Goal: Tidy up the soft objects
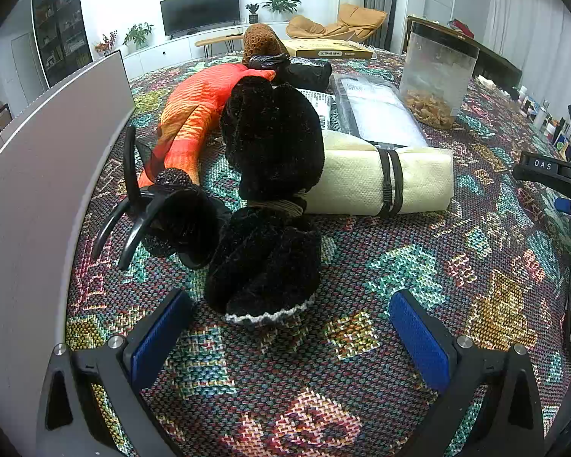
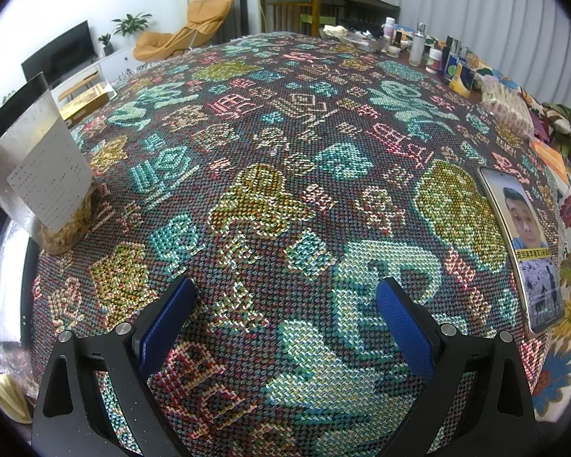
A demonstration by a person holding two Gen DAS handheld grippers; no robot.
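I see both sets of fingers spread wide and empty, my left gripper (image 1: 291, 337) just short of the black plush toy (image 1: 270, 205) lying on the patterned desk (image 1: 418, 266), my right gripper (image 2: 285, 323) over bare cloth.

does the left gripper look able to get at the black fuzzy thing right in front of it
Probably yes. The left gripper is open, and the black fuzzy item lies just ahead between its fingers, with only bare woven cloth between them.

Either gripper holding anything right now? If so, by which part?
Nothing held. Left gripper is open, just short of the black plush item. Right gripper is open over bare tablecloth.
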